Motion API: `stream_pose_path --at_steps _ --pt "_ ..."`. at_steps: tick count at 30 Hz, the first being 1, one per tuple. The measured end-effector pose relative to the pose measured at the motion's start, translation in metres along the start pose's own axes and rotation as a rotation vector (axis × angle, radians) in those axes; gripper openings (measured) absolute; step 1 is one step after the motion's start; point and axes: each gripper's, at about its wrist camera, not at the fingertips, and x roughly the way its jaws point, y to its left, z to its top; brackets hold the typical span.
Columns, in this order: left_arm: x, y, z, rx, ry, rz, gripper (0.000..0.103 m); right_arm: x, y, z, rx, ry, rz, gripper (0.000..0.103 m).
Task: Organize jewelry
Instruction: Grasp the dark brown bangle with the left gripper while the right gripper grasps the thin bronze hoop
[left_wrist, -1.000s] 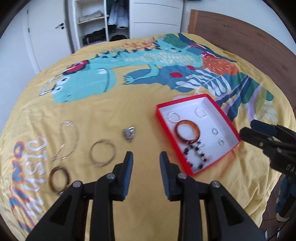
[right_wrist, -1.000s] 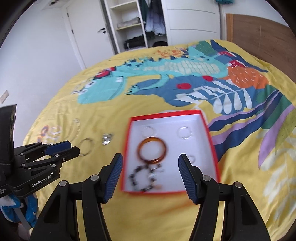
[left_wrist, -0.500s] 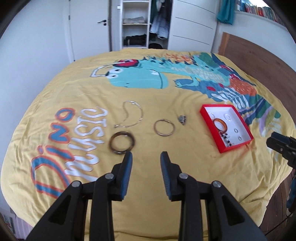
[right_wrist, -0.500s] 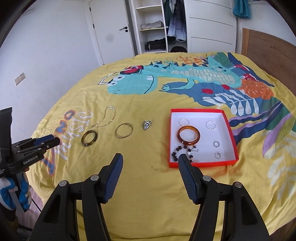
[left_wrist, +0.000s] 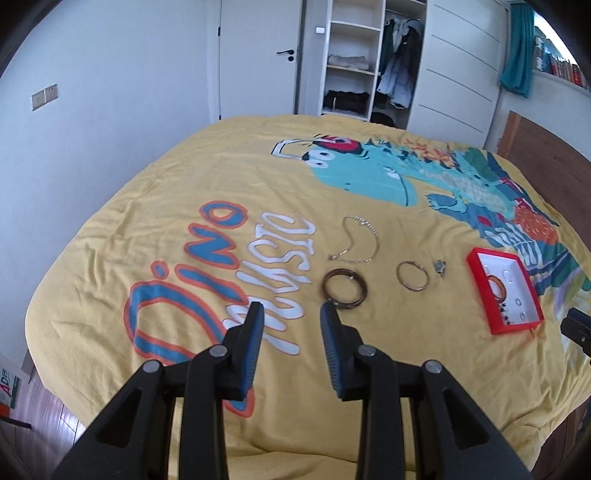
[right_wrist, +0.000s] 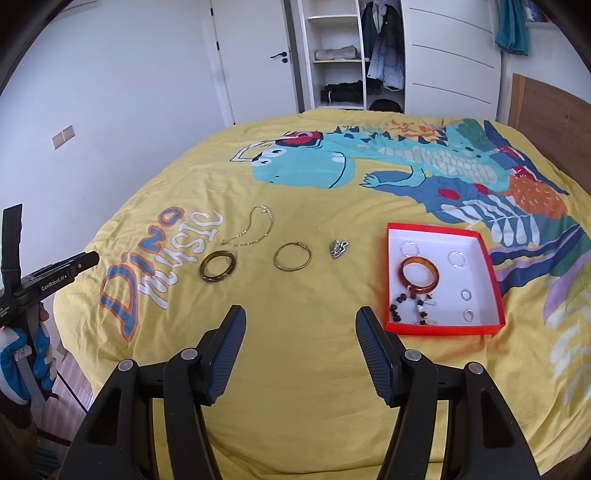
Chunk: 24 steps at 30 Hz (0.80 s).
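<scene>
I am holding my left gripper (left_wrist: 290, 319) with its jaws a little apart and nothing between them, and my right gripper (right_wrist: 300, 325) with its jaws wider apart, also empty. In the left wrist view the dark bangle (left_wrist: 344, 288) is lying flat just above and to the right of my left fingertips, so I judge the left hand is the nearer one for it. The gold hoop (left_wrist: 413, 276), the small pendant (left_wrist: 440, 266) and the chain necklace (left_wrist: 356, 240) are lying further right and up. The red box (right_wrist: 491, 266) is sitting at the right of the right wrist view, already holding an amber bangle (right_wrist: 420, 275). The small rings inside are hard to make out.
</scene>
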Motion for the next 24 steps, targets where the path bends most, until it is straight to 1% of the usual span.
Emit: stream_pose_path --at_steps 5,10,13,19,24 --pt "0.03 0.005 -0.008 -0.007 0.053 0.015 0.03 0.033 0.0 -0.006 0.004 0.052 0.025 0.061" --pt "0.075 -0.006 -0.004 -0.009 0.113 -0.006 0.03 0.069 -0.007 -0.007 0.017 0.1 0.045 0.059" --pt "0.102 -0.014 0.002 -0.014 0.142 -0.017 0.03 0.095 -0.015 0.0 0.032 0.121 0.056 0.058" --pt "0.173 -0.031 0.009 -0.049 0.228 -0.04 0.03 0.154 -0.026 0.017 0.027 0.165 0.072 0.057" --pt "0.213 -0.033 0.013 -0.095 0.256 -0.011 0.03 0.203 -0.025 0.034 0.012 0.181 0.085 0.057"
